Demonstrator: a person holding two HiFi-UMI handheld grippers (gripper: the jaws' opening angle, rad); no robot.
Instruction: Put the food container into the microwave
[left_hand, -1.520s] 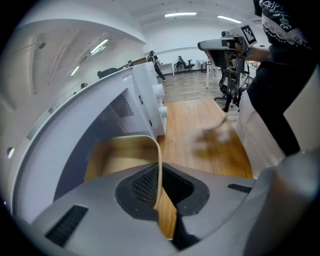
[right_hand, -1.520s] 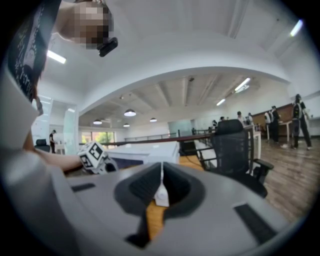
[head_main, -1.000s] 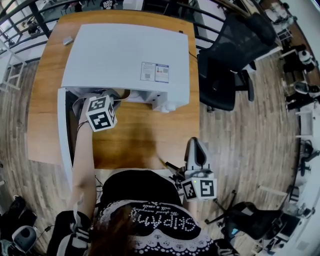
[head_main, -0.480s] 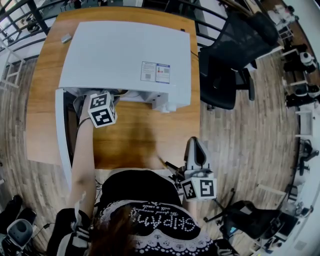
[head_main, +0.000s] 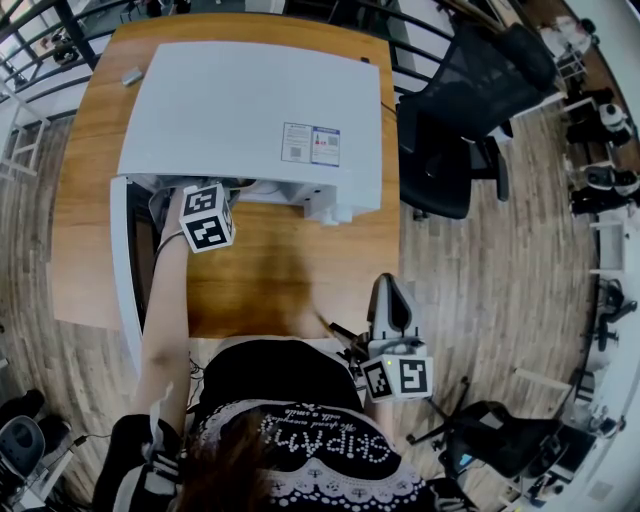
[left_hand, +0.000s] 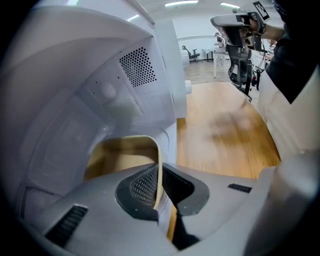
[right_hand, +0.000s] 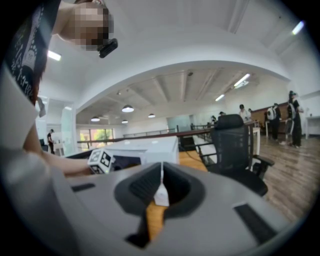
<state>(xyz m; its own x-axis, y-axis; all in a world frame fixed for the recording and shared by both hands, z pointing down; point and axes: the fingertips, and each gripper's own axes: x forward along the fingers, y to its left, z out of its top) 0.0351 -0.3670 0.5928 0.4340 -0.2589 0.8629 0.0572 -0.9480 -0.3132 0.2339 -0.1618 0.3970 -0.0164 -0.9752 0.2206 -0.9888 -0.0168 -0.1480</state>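
- A white microwave (head_main: 250, 100) stands on the wooden worktop (head_main: 290, 270), and its door (head_main: 122, 270) is swung wide open on the left side.
- The left claw (left_hand: 159, 184) reaches down into the open oven, and only its marker cube shows from above.
- Its jaws are clamped on the thin side wall of the food container (left_hand: 120, 157), one pad inside the wall and one outside.
- The container is a pale tub with rounded corners and a tan inside, and it sits within the oven's white cavity. A patch of small vent holes (left_hand: 137, 65) shows on the cavity wall above it.
- I cannot tell from here whether anything lies in the tub, or whether its base rests on the oven floor.
- The right claw (right_hand: 160, 187) hangs near the person's body at the front edge of the worktop, well apart from the microwave. Its jaws are closed together with nothing between them.
- A black office chair (head_main: 450, 130) stands on the wooden floor just beside the worktop's right end.
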